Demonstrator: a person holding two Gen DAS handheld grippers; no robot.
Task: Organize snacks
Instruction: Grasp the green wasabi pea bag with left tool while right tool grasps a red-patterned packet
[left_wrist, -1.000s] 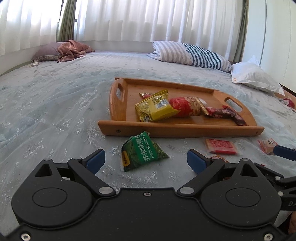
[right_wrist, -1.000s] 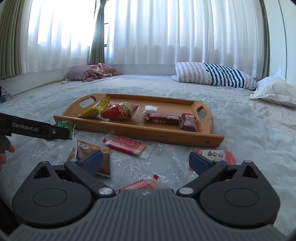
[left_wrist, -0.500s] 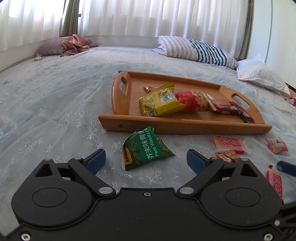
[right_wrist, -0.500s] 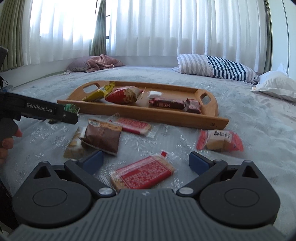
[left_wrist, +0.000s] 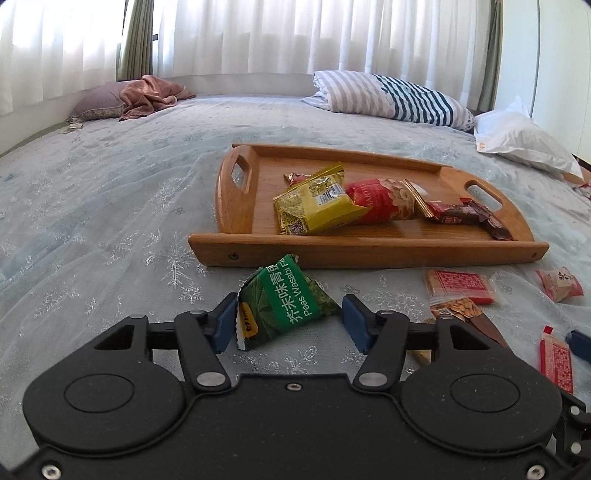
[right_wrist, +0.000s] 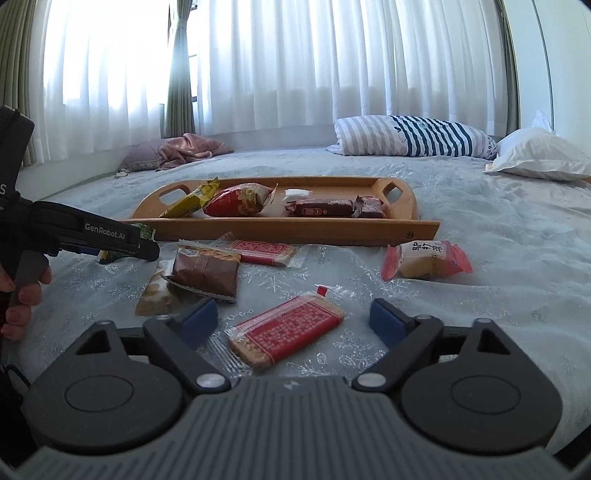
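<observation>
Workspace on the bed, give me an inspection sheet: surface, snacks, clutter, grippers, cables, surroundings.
Surface: patterned bedspread, wrinkled.
Job's things: wooden tray holding several packets; green wasabi pea packet, red wafer packet and other snacks loose in front of it.
Clutter: pink cloth.
Grippers: left gripper jaws have just been closing around the green packet, far pad apart from it; right gripper has just been closing, open around the wafer.
Cables: nothing seen.
Surroundings: striped pillow, white curtains.

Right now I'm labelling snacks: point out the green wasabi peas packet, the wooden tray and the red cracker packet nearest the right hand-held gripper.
green wasabi peas packet (left_wrist: 288, 306), left wrist view, printed front.
wooden tray (left_wrist: 369, 251), left wrist view, near wall.
red cracker packet (right_wrist: 291, 328), right wrist view, red label.
</observation>
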